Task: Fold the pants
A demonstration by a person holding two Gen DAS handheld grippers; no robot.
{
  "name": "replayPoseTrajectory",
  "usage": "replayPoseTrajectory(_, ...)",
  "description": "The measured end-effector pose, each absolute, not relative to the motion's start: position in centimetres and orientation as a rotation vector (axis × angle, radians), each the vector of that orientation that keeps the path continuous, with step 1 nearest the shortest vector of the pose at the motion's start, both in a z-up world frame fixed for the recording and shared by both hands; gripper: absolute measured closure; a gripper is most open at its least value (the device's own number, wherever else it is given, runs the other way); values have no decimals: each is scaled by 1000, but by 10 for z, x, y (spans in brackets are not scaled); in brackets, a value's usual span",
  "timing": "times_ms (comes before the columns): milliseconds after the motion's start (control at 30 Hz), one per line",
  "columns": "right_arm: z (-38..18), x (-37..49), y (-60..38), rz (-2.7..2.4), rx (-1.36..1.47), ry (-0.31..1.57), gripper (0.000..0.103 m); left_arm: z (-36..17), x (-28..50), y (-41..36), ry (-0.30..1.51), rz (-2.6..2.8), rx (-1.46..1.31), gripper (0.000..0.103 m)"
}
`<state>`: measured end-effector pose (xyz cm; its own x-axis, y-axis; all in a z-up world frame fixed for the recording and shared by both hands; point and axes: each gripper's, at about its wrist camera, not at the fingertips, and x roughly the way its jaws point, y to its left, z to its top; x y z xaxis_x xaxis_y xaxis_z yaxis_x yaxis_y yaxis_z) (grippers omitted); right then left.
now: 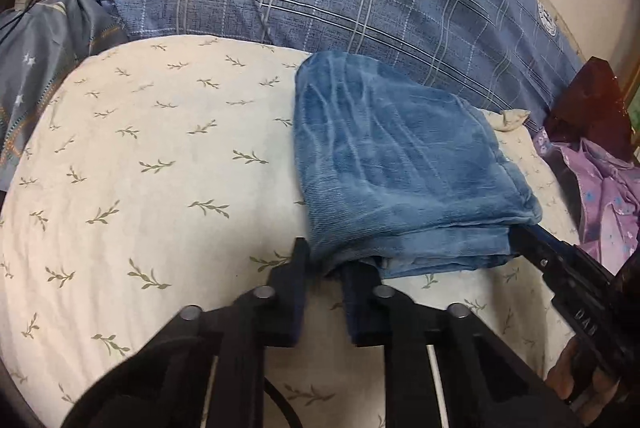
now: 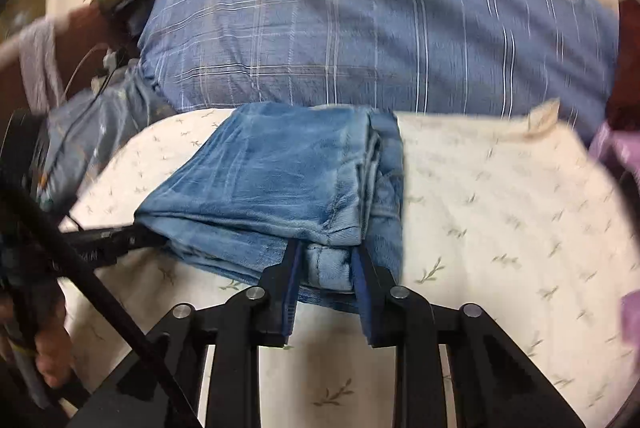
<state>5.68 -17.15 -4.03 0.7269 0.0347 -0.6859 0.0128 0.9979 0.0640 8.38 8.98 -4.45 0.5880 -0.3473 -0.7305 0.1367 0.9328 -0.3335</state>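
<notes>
While both grippers' jaws grasp its near edge, blue pants [image 1: 400, 164] folded thick, layered, rumpled.

My left claw [image 1: 324, 268] is matte black, with blocky fingers [image 1: 290, 292] lined in dark blue padding and four round silver pivot pins across the linkage. My right claw [image 2: 326, 264] matches, its blue pads ribbed. From the left camera its side shows a small screw and pale lettering, gripped by bare fingers [image 1: 568, 384].
</notes>
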Motion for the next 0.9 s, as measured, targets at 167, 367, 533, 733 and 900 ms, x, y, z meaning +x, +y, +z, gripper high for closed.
replayPoseTrajectory(167, -38, 49, -175, 14, 91, 759, 83, -39, 79, 95, 897, -285, -253, 96)
replayPoseTrajectory(367, -43, 52, -173, 22, 90, 787, 79, -39, 69, 90, 893, -268, -186, 96)
replayPoseTrajectory(533, -28, 26, -191, 19, 164, 739, 39, -42, 63, 105, 940, -272, -256, 89)
replayPoseTrajectory(733, -36, 26, -205, -46, 180, 785, 29, -40, 56, 110, 931, -251, -275, 74)
replayPoseTrajectory(900, -61, 43, -193, -76, 106, 882, 37, -44, 62, 106, 936, -270, -275, 74)
